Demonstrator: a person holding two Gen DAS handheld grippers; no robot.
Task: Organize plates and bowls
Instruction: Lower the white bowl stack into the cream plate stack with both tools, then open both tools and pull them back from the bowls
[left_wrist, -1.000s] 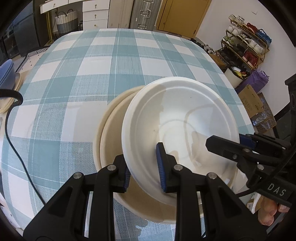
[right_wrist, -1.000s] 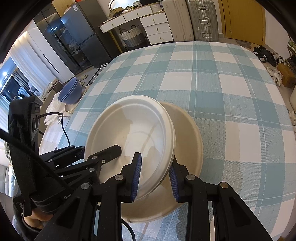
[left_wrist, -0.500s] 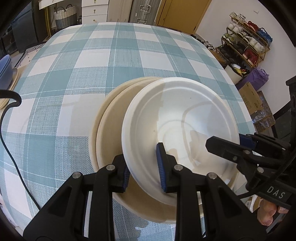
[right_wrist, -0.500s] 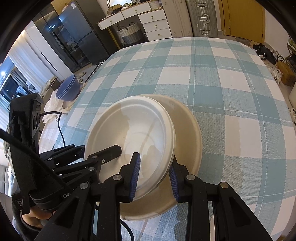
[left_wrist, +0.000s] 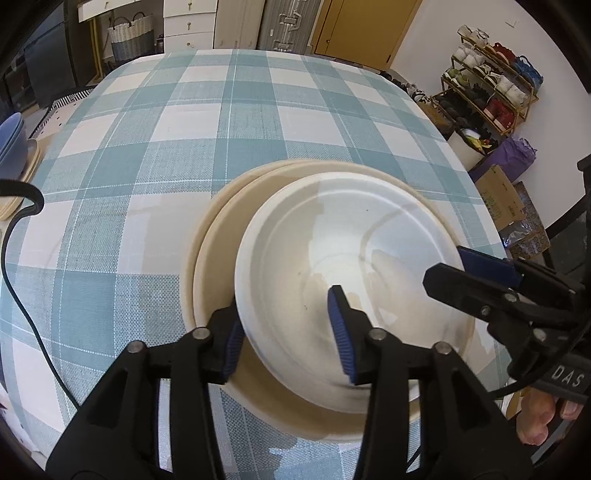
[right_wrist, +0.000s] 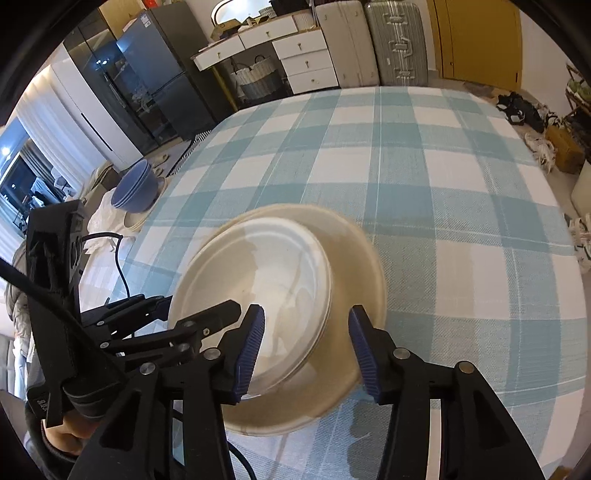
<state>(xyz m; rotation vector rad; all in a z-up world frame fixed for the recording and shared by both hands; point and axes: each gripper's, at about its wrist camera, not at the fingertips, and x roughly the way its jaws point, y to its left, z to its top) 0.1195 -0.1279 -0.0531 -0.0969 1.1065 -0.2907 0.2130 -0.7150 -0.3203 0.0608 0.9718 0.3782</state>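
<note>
We are letting go of the round white shallow plate (left_wrist: 332, 266), which is now lying in the larger beige round plates (left_wrist: 221, 229) stacked on the worktop covered with a teal-and-white checked cloth (left_wrist: 147, 147). The left gripper (left_wrist: 286, 328) has just been opening, its fingers apart with the white rim between them, no longer pinched. The right gripper (right_wrist: 306, 345) has likewise just been opening, its fingers straddling the opposite rim loosely. We are judging this stacking step nearly done. The blue bowls (right_wrist: 135, 186) are sitting apart beyond the worktop's far left edge, possibly still to sort.
</note>
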